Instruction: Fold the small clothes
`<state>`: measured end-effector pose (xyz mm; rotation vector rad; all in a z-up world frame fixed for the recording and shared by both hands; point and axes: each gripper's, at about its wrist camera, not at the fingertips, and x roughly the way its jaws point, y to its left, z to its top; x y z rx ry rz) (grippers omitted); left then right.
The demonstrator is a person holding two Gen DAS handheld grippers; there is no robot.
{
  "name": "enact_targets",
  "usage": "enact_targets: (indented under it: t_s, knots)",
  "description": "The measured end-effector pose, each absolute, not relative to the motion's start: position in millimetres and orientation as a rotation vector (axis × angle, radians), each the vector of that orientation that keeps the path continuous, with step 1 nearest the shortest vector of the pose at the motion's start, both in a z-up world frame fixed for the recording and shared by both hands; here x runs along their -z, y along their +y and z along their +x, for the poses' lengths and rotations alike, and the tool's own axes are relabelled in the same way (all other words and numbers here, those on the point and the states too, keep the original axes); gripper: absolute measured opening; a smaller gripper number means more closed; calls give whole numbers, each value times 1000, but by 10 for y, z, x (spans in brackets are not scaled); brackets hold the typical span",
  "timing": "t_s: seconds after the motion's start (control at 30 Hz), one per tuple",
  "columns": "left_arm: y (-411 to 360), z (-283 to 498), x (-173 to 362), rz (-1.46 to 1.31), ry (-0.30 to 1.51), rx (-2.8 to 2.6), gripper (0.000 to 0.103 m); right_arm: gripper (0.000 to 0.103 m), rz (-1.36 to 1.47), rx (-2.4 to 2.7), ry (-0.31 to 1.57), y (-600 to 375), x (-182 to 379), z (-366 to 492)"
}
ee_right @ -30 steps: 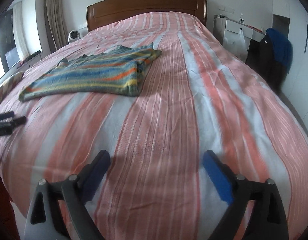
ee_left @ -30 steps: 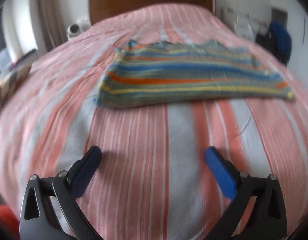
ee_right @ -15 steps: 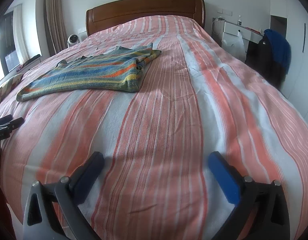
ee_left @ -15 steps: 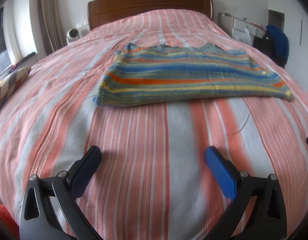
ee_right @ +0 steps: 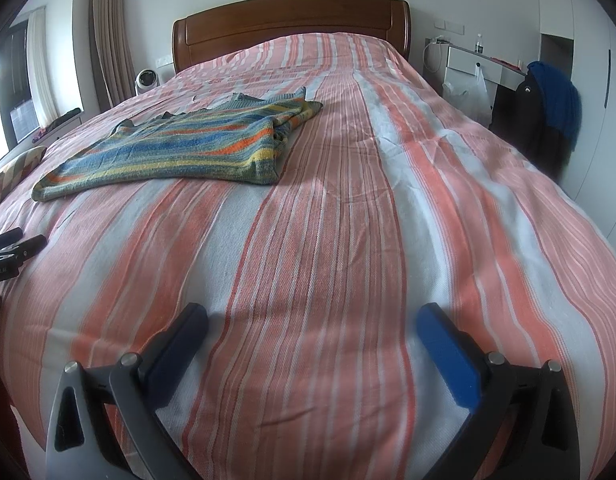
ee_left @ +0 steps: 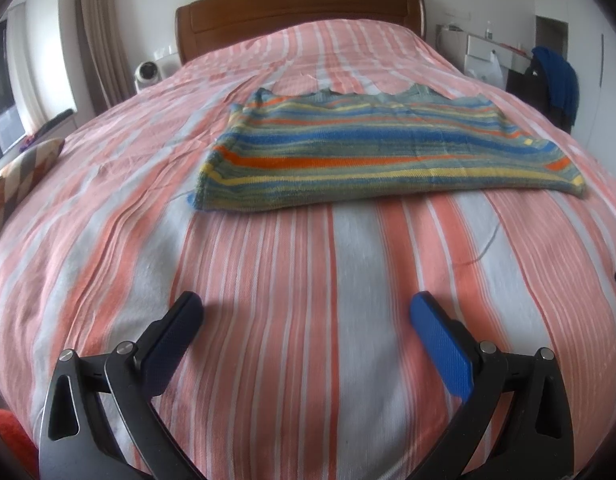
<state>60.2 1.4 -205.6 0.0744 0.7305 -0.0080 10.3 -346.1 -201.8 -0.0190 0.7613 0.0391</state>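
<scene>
from my left wrist camera i look up a bed (ee_left: pixel 268 280) covered in a bedspread of salmon, grey and white stripes, with a dark wooden headboard (ee_left: pixel 300 12) at the far end. my left gripper (ee_left: pixel 308 316) sits low in the foreground above the bedspread, its two blue-padded fingers (ee_left: pixel 439 344) spread wide with nothing between them. a striped knit garment (ee_left: pixel 379 156), banded in blue, orange, yellow and grey-green, lies flat across the middle of the bed, well apart from the fingers. a small white fan (ee_left: pixel 148 74) stands left of the headboard, and a patterned cushion (ee_left: pixel 20 172) shows at the left edge. from my right wrist camera, my right gripper (ee_right: pixel 311 316) is also low over the bedspread, its blue pads (ee_right: pixel 447 360) held wide apart and holding nothing. here the garment lies far off to the upper left, its right end bunched in loose folds. a blue jacket (ee_right: pixel 555 96) hangs at the right, beside the bed.
</scene>
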Motion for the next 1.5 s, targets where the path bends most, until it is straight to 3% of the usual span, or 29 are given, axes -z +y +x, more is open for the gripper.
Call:
enact_targets:
  t_s: [0.53, 0.73, 0.93, 1.0, 1.07, 1.13, 1.17, 1.23, 1.33, 1.4, 1.43, 1.5]
  knots:
    - [-124, 500, 1844, 158, 778, 31, 102, 103, -26, -33, 819, -3469, 1925, 162]
    - [-1105, 592, 1581, 347, 713, 326, 102, 103, 148, -96, 817, -3841, 1629, 250]
    - [-2202, 1289, 1756, 485, 728, 455, 99, 102, 254, -210, 821, -4309, 1310, 900]
    - [-2481, 1559, 1911, 522, 750, 468, 89, 96, 317, -282, 861, -4415, 1261, 1259]
    - [-2543, 1711, 1963, 491, 762, 479, 81, 81, 387, -339, 896, -4509, 1262, 1593]
    - [-2507, 1779, 1951, 440, 776, 477, 51, 75, 476, -403, 952, -4530, 1328, 2028]
    - [-2478, 1777, 1946, 429, 771, 467, 44, 72, 518, -448, 987, -4512, 1386, 2290]
    - [-2432, 1748, 1925, 416, 752, 456, 19, 69, 536, -500, 1037, -4406, 1498, 2668]
    - [-2368, 1787, 1884, 362, 748, 458, 9, 66, 583, -525, 1103, -4134, 1785, 3221]
    - [-2205, 1843, 1808, 268, 762, 471, 8, 34, 631, -526, 1115, -3982, 1946, 3464]
    - [-2116, 1874, 1773, 223, 768, 471, 8, 8, 609, -485, 1107, -3918, 1958, 3555]
    - [-1790, 1892, 1638, 106, 770, 457, 8, 8, 583, -471, 1085, -3806, 1841, 3603]
